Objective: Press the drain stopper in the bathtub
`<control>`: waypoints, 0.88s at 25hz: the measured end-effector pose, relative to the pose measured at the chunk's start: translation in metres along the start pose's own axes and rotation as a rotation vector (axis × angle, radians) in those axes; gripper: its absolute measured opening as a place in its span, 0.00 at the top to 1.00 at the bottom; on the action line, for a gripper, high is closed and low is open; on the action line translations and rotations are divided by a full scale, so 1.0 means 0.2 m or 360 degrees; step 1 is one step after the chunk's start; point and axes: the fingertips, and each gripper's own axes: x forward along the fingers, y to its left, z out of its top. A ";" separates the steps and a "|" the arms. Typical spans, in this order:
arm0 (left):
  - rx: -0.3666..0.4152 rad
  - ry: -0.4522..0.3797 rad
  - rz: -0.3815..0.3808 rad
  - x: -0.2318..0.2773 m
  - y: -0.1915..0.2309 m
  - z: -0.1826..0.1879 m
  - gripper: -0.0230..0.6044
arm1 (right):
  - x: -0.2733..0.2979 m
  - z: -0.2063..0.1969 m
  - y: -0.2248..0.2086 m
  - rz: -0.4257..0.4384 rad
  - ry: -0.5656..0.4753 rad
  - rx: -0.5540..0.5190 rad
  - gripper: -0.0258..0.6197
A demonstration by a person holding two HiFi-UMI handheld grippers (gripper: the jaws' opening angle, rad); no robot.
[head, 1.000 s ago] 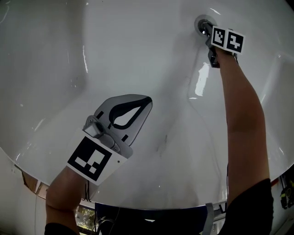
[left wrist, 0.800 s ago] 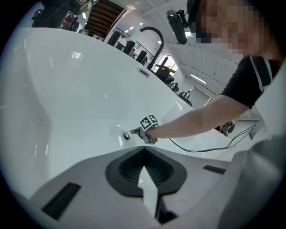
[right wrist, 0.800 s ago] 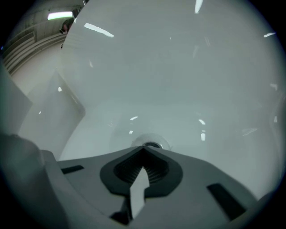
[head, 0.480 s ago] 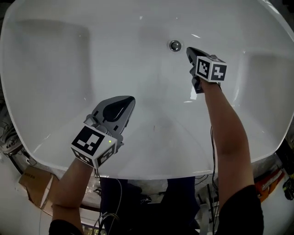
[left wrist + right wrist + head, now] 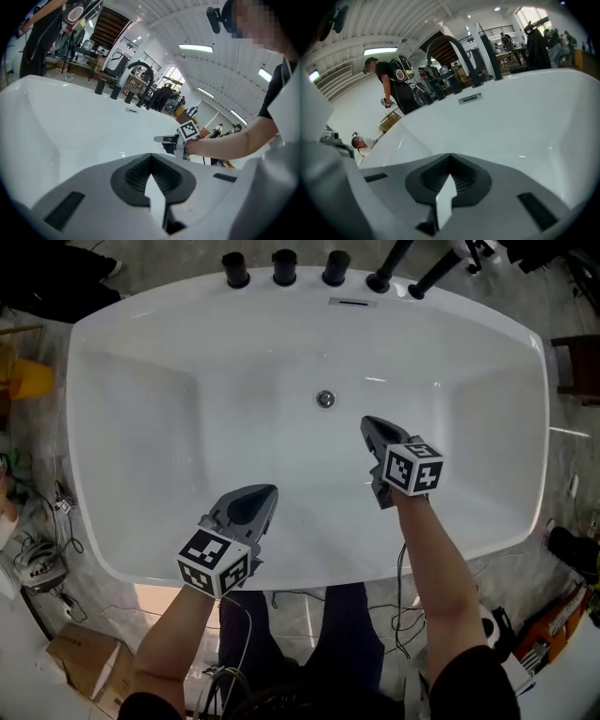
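Note:
The round metal drain stopper (image 5: 325, 398) sits in the floor of the white bathtub (image 5: 141, 409), near its middle toward the tap side. My right gripper (image 5: 368, 424) is shut and holds nothing; it hangs above the tub, to the right of the stopper and apart from it. My left gripper (image 5: 263, 491) is shut and empty too, over the near wall of the tub. In the left gripper view the closed jaws (image 5: 151, 157) point across the tub at the right gripper (image 5: 161, 138). The right gripper view shows its closed jaws (image 5: 450, 159) aimed at the far tub wall.
Three black tap knobs (image 5: 284, 266) and a black spout (image 5: 389, 264) stand on the far rim, with an overflow slot (image 5: 353, 302) below them. Cables and a cardboard box (image 5: 80, 651) lie on the floor at the left. A person with a backpack (image 5: 391, 82) stands beyond the tub.
The right gripper has drawn back from the drain stopper toward me. Both grippers and the head camera have risen, so the whole tub now shows.

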 end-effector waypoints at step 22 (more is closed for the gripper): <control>0.0216 -0.0214 -0.0056 -0.68 -0.67 0.59 0.96 | -1.34 0.59 1.04 0.0211 -0.0571 -0.0208 0.94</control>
